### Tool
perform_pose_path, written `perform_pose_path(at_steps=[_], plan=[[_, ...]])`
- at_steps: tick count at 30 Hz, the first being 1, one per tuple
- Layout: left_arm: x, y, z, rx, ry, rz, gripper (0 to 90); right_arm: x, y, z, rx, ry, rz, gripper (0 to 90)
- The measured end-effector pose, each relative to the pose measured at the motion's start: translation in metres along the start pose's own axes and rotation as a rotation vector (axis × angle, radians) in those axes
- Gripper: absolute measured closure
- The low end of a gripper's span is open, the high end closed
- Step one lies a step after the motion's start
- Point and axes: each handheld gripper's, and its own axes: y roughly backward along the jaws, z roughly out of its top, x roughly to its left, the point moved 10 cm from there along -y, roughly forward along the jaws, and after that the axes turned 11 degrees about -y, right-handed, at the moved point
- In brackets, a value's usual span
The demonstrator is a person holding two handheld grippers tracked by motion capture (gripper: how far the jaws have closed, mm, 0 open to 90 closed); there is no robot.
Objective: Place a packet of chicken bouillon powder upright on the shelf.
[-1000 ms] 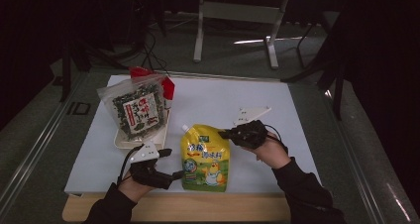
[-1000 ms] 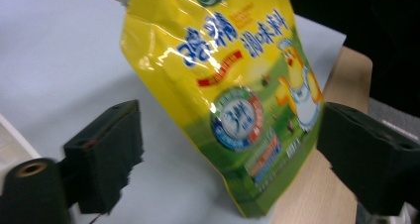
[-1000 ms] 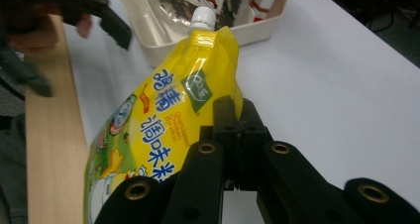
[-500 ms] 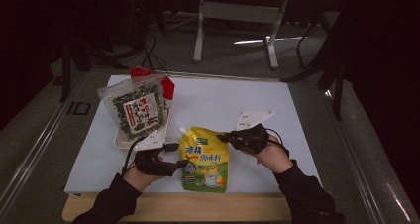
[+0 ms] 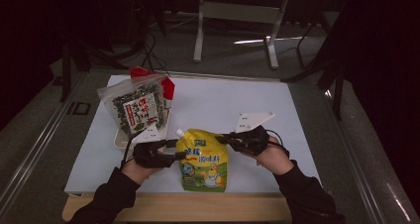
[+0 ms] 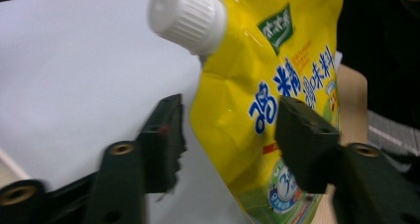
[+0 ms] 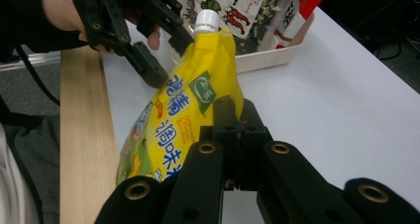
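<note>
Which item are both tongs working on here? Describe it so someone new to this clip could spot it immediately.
Start at the white mat on the table and go to its near edge, between the person's two hands. There stands a yellow spouted pouch with blue lettering and a white ribbed screw cap. Unlike the clear bag of dark dried food in the tray behind, it is opaque, bright yellow and capped.

The left gripper (image 6: 228,140) has just been closing its jaws around the edge of a yellow pouch (image 6: 267,85), which stands between them. One jaw lies against the pouch's printed front; the other stands just beside its edge. The pouch's white ribbed cap (image 6: 187,17) sits above the jaws, over the white table (image 6: 74,75).
</note>
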Motion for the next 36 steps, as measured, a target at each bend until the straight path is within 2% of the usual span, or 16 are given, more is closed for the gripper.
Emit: perform_pose_path(at_steps=[1,3,9,11,13,18,21,22,25,26,28,30,32,36], plan=[[-0.001,0.0,0.0,0.0,-0.005,-0.011,50.5,0.001,0.0,0.0,0.001,0.001,-0.001,90.0],[0.0,0.0,0.0,0.005,-0.016,0.002,56.4,0.002,0.001,0.0,0.003,0.006,0.003,90.0],[0.003,0.005,0.002,-0.014,0.018,-0.01,77.8,0.004,0.002,-0.002,0.009,0.004,0.011,90.0],[0.004,0.006,0.003,-0.016,0.018,-0.009,86.9,0.003,0.002,-0.002,0.009,0.006,0.006,90.0],[0.0,0.008,0.006,-0.022,0.008,-0.031,90.0,0.002,0.002,-0.003,0.005,-0.006,0.004,90.0],[-0.005,0.016,0.019,-0.048,-0.029,-0.026,90.0,0.0,0.014,0.005,-0.037,-0.018,0.016,90.0],[-0.006,0.018,0.025,-0.032,-0.086,-0.005,90.0,-0.002,0.019,0.007,-0.053,-0.018,0.011,90.0],[-0.006,0.017,0.025,-0.023,-0.089,-0.015,90.0,-0.003,0.019,0.006,-0.052,-0.019,0.007,90.0],[-0.007,0.015,0.022,-0.012,-0.09,-0.022,90.0,-0.005,0.018,0.003,-0.041,-0.024,0.005,90.0],[-0.008,0.012,0.018,-0.009,-0.096,-0.024,90.0,-0.007,0.015,-0.005,-0.019,-0.026,0.0,90.0],[-0.009,0.012,0.018,-0.018,-0.096,-0.037,90.0,-0.008,0.014,-0.008,-0.016,-0.033,-0.001,90.0],[-0.011,0.012,0.019,-0.017,-0.112,-0.036,90.0,-0.011,0.014,-0.01,-0.017,-0.056,0.018,89.4],[-0.012,0.011,0.019,-0.026,-0.112,-0.047,90.0,-0.013,0.012,-0.013,-0.001,-0.06,0.019,83.5],[-0.014,0.011,0.02,-0.026,-0.125,-0.057,90.0,-0.015,0.0,-0.022,0.044,-0.065,0.034,78.5]])
